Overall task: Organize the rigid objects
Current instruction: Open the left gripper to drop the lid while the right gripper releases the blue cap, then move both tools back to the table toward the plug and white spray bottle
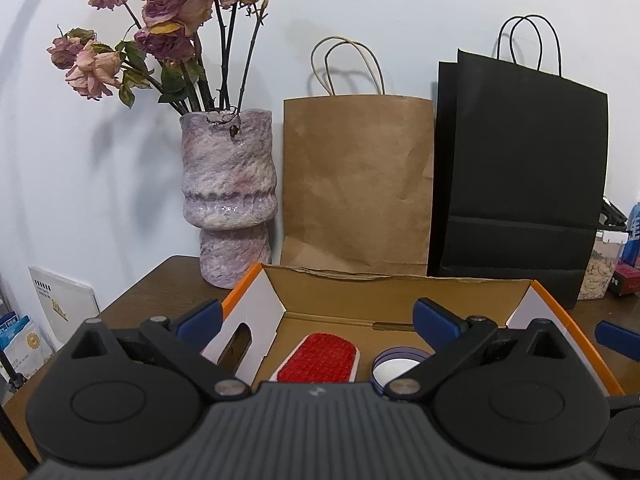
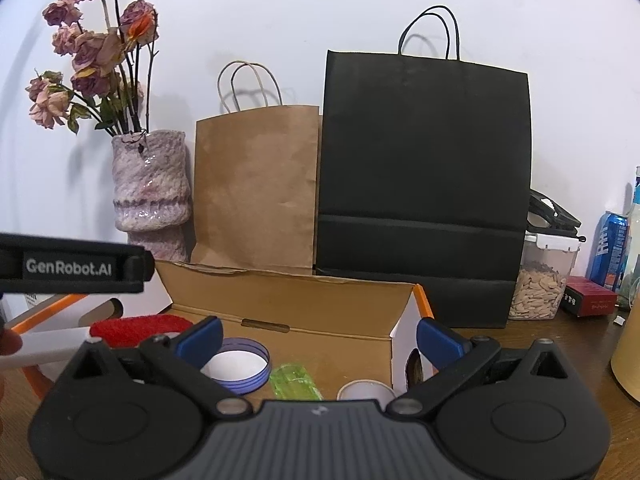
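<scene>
While both tools hover at the near edge of the cardboard box (image 2: 304, 300), the left gripper (image 1: 318, 318) and right gripper (image 2: 320, 338) stand wide with nothing in them. The box top is open, with room above. Inside lie a red brush (image 1: 316, 358), a purple tape ring (image 2: 240, 364), a green thing (image 2: 294, 382) and a small roll (image 2: 364, 390). Two paper bags stand just behind.
</scene>
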Action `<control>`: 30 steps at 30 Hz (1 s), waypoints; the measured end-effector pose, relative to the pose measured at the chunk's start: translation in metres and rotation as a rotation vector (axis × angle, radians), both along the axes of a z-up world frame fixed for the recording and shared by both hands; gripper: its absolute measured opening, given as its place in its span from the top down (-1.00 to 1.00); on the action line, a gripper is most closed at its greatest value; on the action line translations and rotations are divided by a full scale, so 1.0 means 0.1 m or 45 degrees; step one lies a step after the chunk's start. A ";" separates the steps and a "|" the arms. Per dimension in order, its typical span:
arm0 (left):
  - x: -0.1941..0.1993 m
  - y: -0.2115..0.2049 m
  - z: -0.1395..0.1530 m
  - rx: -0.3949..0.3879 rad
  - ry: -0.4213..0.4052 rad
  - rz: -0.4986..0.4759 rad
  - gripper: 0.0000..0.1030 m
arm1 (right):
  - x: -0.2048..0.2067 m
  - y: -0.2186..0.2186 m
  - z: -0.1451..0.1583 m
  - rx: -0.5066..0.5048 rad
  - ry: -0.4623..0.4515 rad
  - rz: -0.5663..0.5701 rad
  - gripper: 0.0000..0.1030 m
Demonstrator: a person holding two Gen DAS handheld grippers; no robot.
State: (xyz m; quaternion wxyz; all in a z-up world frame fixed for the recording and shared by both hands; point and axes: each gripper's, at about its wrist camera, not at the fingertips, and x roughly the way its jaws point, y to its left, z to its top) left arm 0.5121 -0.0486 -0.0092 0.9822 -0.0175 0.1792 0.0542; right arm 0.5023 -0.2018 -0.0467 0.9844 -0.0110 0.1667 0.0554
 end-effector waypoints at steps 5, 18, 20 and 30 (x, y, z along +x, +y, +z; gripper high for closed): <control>-0.09 0.01 0.01 -0.011 -0.015 0.002 -1.00 | -0.08 -0.02 -0.01 0.007 -0.007 -0.001 -1.00; -0.45 0.05 0.00 0.007 -0.054 0.022 -1.00 | -0.43 -0.05 0.00 -0.039 -0.028 0.004 -1.00; -0.52 0.05 -0.02 0.017 -0.053 0.017 -1.00 | -0.51 -0.04 -0.01 -0.051 -0.028 0.003 -1.00; -0.94 0.09 -0.09 0.040 -0.042 0.004 -1.00 | -0.93 -0.09 -0.02 -0.068 -0.007 0.006 -1.00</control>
